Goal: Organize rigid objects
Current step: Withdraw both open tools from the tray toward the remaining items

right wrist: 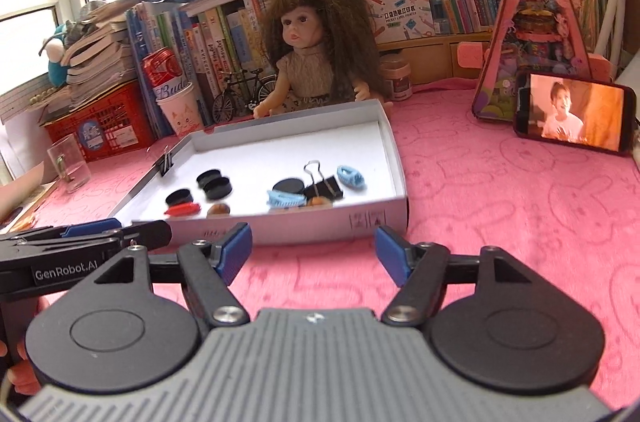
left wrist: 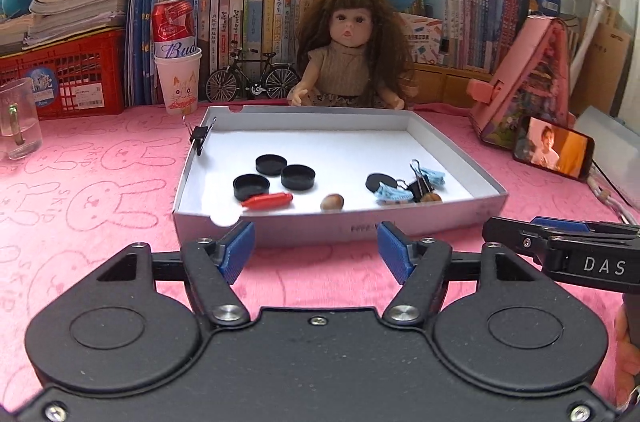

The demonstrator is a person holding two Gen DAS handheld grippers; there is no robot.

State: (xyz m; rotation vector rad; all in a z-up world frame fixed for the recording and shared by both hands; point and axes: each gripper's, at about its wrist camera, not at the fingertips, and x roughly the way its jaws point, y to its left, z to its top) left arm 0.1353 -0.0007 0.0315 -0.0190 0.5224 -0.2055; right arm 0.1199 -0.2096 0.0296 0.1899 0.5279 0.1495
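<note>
A shallow white box (left wrist: 456,150) (right wrist: 394,158) lies on the pink cloth. Inside it lie several black round caps (left wrist: 298,176) (right wrist: 218,188), a red pen-like piece (left wrist: 267,200) (right wrist: 182,209), a brown nut (left wrist: 332,202) (right wrist: 219,209), a black binder clip (left wrist: 420,184) (right wrist: 323,185) and two light blue hair clips (left wrist: 394,193) (right wrist: 286,200). A small binder clip (left wrist: 200,136) (right wrist: 166,164) grips the box's left wall. My left gripper (left wrist: 316,246) stands open just before the box's near wall, nothing between its blue pads. My right gripper (right wrist: 314,248) is also open and empty, beside it.
A doll (left wrist: 352,50) sits behind the box. A paper cup with a red can (left wrist: 178,78), a model bicycle (left wrist: 252,78), a red crate (left wrist: 64,78) and books line the back. A glass mug (left wrist: 18,118) stands left; a pink toy house (left wrist: 528,78) and a phone (left wrist: 554,150) right.
</note>
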